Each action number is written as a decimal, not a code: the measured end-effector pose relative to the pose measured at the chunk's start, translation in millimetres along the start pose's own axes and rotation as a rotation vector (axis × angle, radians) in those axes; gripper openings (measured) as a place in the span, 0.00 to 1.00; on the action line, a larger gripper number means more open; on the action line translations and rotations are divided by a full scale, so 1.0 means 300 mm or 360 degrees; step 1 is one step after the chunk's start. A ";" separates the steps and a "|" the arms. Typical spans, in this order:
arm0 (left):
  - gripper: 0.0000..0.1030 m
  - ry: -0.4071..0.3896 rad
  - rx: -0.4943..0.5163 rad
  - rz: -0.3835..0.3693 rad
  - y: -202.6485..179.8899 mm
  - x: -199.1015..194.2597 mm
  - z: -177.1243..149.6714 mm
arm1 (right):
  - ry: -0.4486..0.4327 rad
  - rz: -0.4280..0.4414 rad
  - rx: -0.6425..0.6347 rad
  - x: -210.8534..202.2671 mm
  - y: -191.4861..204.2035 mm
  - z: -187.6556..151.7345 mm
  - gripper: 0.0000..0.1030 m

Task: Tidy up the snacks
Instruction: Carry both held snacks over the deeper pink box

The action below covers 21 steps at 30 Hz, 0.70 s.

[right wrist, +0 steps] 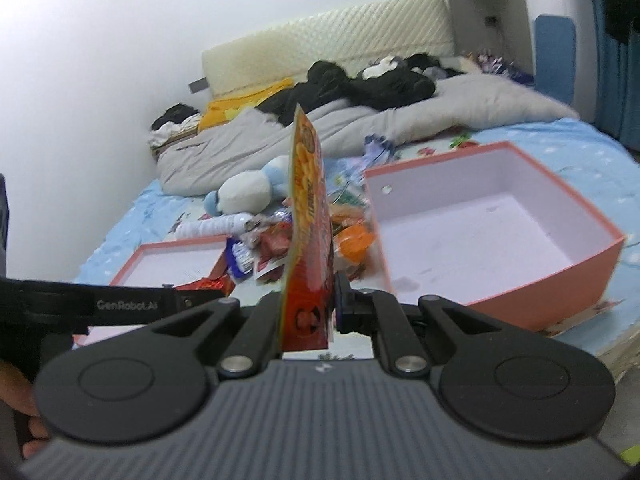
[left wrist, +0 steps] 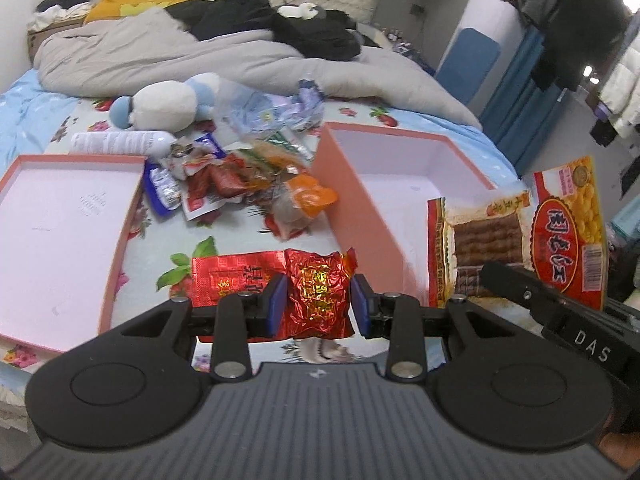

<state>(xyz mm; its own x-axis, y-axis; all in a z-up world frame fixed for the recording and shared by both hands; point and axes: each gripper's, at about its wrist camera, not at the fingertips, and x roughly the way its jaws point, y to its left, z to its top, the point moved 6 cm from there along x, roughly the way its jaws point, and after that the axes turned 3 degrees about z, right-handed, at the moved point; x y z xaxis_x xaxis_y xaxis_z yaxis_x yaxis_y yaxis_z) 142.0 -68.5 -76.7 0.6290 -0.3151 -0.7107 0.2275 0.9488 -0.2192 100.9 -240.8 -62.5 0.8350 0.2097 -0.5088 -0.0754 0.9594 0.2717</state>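
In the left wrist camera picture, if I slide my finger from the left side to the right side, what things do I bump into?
pink box lid → red foil packet in the left gripper → pink box → big red and yellow snack bag held by the right gripper

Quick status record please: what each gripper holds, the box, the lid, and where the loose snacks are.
left gripper: shut on red foil packet
right gripper: shut on flat red-yellow packs, held edge-up
box: pink, open, nothing in it
lid: inside up, left of the pile
snack pile: on the bed between lid and box
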 end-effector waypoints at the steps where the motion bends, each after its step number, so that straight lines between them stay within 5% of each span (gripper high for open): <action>1: 0.39 -0.0003 0.0009 -0.0011 -0.017 -0.003 0.000 | -0.0004 -0.0013 0.0000 -0.013 -0.008 0.001 0.09; 11: 0.39 0.0000 0.0101 -0.0142 -0.203 0.057 0.050 | -0.0049 -0.0128 0.0045 -0.059 -0.128 0.024 0.09; 21: 0.39 -0.0004 0.0265 -0.0231 -0.386 0.251 0.235 | -0.0096 -0.0258 0.0089 0.081 -0.345 0.144 0.09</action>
<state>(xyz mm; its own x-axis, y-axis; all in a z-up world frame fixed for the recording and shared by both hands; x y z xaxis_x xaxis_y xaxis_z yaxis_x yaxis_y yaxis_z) 215.5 -203.7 -57.7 0.5827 -0.4483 -0.6778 0.4353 0.8765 -0.2056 152.6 -343.2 -67.5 0.8649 0.0398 -0.5003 0.0918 0.9675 0.2357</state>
